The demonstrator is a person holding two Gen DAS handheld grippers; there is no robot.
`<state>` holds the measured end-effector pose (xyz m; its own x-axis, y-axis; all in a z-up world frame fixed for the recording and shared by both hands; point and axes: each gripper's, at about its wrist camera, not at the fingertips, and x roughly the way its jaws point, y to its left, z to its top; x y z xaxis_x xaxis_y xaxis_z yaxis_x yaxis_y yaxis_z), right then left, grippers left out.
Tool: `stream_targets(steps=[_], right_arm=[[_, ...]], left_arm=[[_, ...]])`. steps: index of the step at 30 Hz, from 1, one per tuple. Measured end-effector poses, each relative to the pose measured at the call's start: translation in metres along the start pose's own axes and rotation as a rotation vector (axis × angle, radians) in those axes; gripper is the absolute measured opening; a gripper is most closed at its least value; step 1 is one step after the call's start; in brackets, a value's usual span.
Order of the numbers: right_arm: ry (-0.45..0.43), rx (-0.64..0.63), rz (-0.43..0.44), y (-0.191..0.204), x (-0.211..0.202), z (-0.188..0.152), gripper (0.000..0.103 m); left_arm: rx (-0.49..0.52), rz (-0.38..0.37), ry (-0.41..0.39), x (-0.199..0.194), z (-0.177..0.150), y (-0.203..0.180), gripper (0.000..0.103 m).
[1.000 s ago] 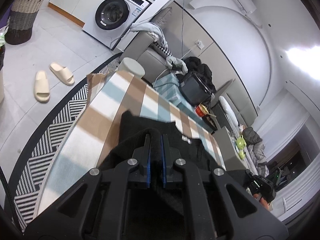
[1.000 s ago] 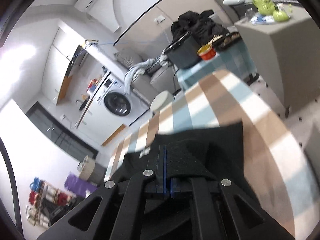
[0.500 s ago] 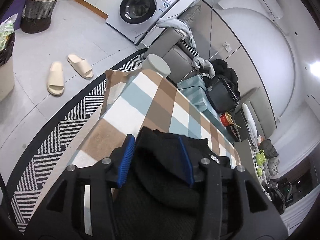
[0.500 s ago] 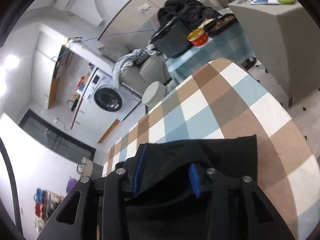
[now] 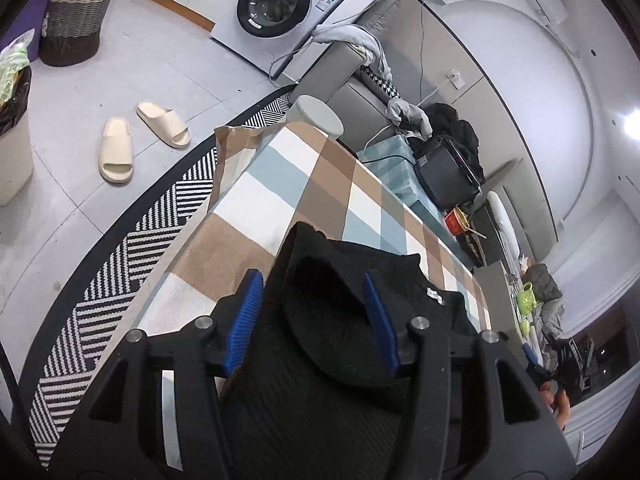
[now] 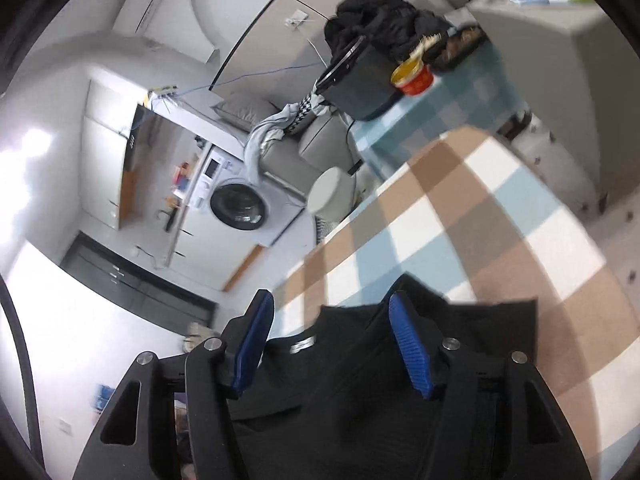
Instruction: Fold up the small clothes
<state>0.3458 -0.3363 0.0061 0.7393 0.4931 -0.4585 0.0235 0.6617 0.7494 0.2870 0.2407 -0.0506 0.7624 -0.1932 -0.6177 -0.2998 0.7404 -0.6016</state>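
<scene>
A black knit garment (image 5: 360, 280) lies on the checked tablecloth (image 5: 280, 196), with a small white label (image 5: 434, 295) near its far edge. My left gripper (image 5: 314, 316) is open, its blue pads (image 5: 248, 312) spread over a folded hump of the garment. In the right wrist view the same garment (image 6: 472, 328) lies on the checked cloth (image 6: 500, 216), its label (image 6: 303, 345) to the left. My right gripper (image 6: 334, 342) is open above it and holds nothing.
A round grey stool (image 5: 316, 114) and a grey sofa (image 5: 340, 68) stand beyond the table's far end. Slippers (image 5: 116, 148), a striped rug (image 5: 132, 240), a laundry basket (image 5: 76, 12) and a washing machine (image 5: 276, 4) are to the left. A side table holds a red cup (image 5: 456, 220).
Both grippers were shut on the black garment one second ago. Both have opened and let it go, and it now rests on the table.
</scene>
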Motion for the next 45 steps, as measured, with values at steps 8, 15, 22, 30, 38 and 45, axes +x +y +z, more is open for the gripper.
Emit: stream_targets(steps=[8,15,22,30,38,45], right_arm=[[0.098,-0.212,-0.307,-0.021,0.007,-0.019,0.066],[0.213,-0.416,-0.320,-0.013,0.042,-0.042,0.066],[0.275,-0.533,-0.402,-0.012,0.074,-0.052,0.024],[0.116,-0.517,-0.241,-0.006,0.029,-0.044,0.005],[-0.002,-0.447,-0.346,-0.012,0.011,-0.028,0.003],[0.084,-0.451,-0.374,-0.015,0.026,-0.032,0.030]], left_arm=[[0.032,0.050,0.038,0.004,-0.004,0.007,0.050],[0.062,0.060,0.064,0.006,-0.012,0.005,0.050],[0.084,0.073,0.070,0.005,-0.016,0.003,0.050],[0.069,0.076,0.089,0.011,-0.016,0.008,0.050],[0.071,0.086,0.087,0.011,-0.016,0.010,0.050],[0.082,0.105,0.087,0.007,-0.015,0.015,0.050]])
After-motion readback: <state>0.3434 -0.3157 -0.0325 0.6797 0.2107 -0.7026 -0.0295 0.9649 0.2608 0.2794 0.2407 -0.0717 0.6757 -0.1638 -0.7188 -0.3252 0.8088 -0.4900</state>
